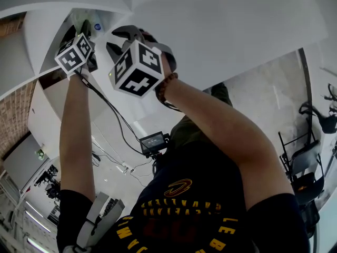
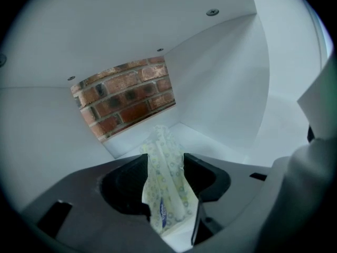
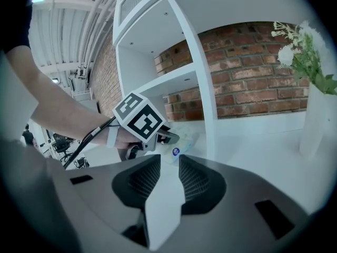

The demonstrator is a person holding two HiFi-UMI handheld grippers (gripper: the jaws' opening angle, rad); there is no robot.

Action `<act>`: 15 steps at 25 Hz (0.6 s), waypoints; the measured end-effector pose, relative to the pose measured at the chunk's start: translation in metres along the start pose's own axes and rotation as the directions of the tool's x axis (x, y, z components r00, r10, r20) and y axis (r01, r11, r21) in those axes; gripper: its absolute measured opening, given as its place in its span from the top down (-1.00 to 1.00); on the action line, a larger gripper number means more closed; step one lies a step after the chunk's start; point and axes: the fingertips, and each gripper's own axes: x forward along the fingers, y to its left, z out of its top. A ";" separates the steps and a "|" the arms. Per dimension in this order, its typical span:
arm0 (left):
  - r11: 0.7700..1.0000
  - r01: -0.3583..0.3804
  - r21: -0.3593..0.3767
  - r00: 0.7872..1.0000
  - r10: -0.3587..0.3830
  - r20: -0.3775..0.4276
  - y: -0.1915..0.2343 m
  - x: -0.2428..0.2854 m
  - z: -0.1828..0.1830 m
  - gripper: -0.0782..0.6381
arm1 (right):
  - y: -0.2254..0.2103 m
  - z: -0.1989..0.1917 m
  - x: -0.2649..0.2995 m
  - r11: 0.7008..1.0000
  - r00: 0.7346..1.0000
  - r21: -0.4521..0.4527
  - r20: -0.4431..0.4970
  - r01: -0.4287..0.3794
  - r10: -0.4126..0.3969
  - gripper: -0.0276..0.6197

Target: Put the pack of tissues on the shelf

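Observation:
The pack of tissues (image 2: 167, 186), pale with a small green print and a blue label, lies on the white shelf floor (image 2: 216, 144) inside a compartment. It sits between the jaws of my left gripper (image 2: 166, 158), which stand wide and open around it. From the right gripper view, the left gripper (image 3: 169, 137) reaches into that compartment with the pack (image 3: 185, 143) at its tip. In the head view the left gripper (image 1: 87, 29) is inside the top-left compartment. My right gripper (image 3: 169, 160) hovers just behind, open, with nothing between its jaws.
A white upright (image 3: 204, 83) divides the shelf compartments, backed by a brick wall (image 2: 126, 96). A white vase with flowers (image 3: 316, 120) stands in the compartment to the right. Office chairs (image 1: 303, 167) and a cable (image 1: 113, 112) show behind the person.

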 end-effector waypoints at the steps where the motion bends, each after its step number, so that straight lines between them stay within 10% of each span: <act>1: 1.000 0.003 -0.013 1.000 -0.003 0.005 -0.001 -0.002 0.000 0.23 | 0.000 0.000 0.000 1.000 1.000 0.000 0.000 -0.001 0.001 0.64; 15: 0.985 0.047 -0.166 0.995 -0.032 0.096 0.003 -0.050 0.000 0.23 | 0.016 0.015 0.002 0.999 1.000 -0.028 -0.008 -0.019 0.018 0.64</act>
